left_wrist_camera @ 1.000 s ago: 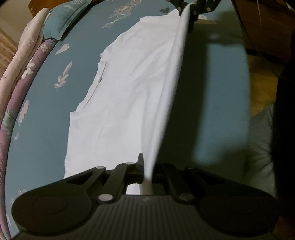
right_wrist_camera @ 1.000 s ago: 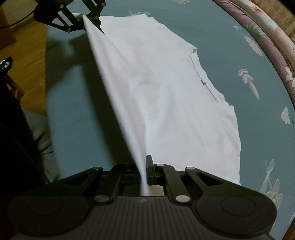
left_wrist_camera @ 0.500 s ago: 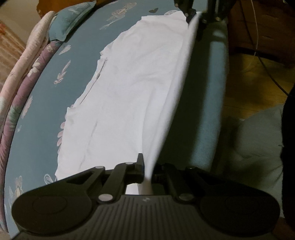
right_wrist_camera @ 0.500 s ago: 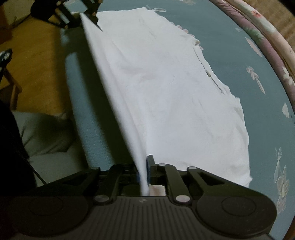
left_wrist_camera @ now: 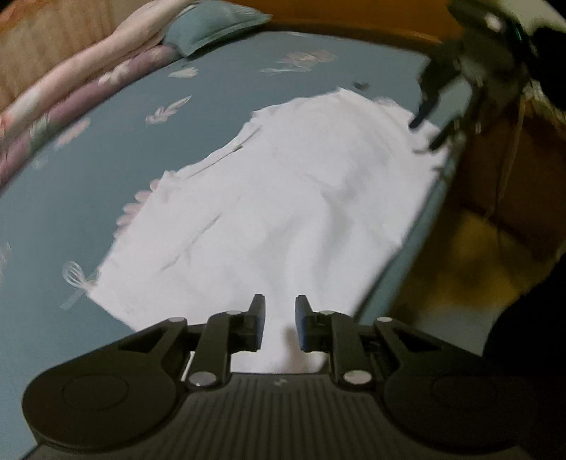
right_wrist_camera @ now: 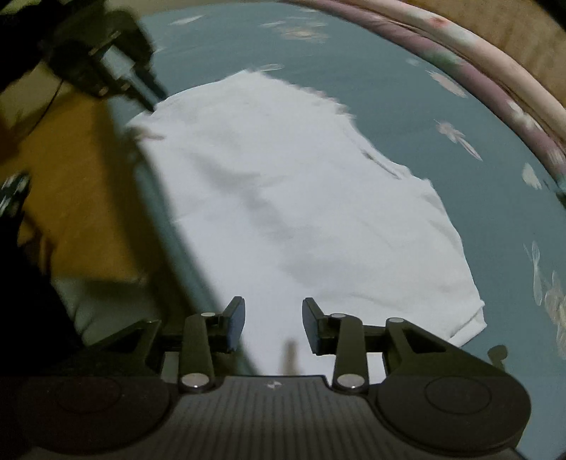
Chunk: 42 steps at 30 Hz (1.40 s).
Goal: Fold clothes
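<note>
one white garment (left_wrist_camera: 283, 212) flat on bed (left_wrist_camera: 106, 170); two grippers, jaws apart.

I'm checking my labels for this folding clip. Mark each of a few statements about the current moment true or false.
1. The left gripper is clamped on the white garment. False: its jaws stand apart with nothing between them.
2. The right gripper is open. True.
3. The garment lies on a teal bedsheet with a floral print. True.
4. The garment is bunched into a ball. False: it lies spread fairly flat.
5. A teal pillow lies beyond the garment in the left wrist view. True.
</note>
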Each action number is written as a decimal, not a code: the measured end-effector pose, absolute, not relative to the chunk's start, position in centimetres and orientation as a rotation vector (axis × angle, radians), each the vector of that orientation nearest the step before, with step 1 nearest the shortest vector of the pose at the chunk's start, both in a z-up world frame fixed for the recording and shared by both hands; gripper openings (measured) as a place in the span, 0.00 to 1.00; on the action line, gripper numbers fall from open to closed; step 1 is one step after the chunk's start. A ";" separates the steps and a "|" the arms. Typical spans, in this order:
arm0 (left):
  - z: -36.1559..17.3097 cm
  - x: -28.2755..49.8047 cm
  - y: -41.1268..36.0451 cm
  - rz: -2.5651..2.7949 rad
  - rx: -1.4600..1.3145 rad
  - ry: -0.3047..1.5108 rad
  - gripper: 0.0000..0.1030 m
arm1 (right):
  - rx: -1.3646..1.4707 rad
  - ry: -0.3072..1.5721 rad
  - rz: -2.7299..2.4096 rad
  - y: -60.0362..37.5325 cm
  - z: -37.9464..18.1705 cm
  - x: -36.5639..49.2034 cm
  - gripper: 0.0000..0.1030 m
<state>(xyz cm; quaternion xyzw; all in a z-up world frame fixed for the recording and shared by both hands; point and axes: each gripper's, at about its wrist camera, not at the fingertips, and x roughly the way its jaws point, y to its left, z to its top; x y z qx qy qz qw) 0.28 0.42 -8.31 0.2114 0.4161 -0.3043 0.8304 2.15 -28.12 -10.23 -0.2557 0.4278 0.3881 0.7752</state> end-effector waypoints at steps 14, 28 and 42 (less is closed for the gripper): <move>-10.2 0.4 1.4 -0.620 0.409 0.967 0.33 | -0.403 0.992 0.780 -32.1 -12.8 0.4 0.50; -13.1 -0.1 -2.9 -0.826 0.233 0.987 0.52 | -0.306 0.943 0.748 -31.5 -14.1 2.0 0.69; -10.6 7.3 -2.0 -0.716 0.279 0.850 0.62 | -0.205 0.833 0.692 -30.4 -12.9 6.8 0.84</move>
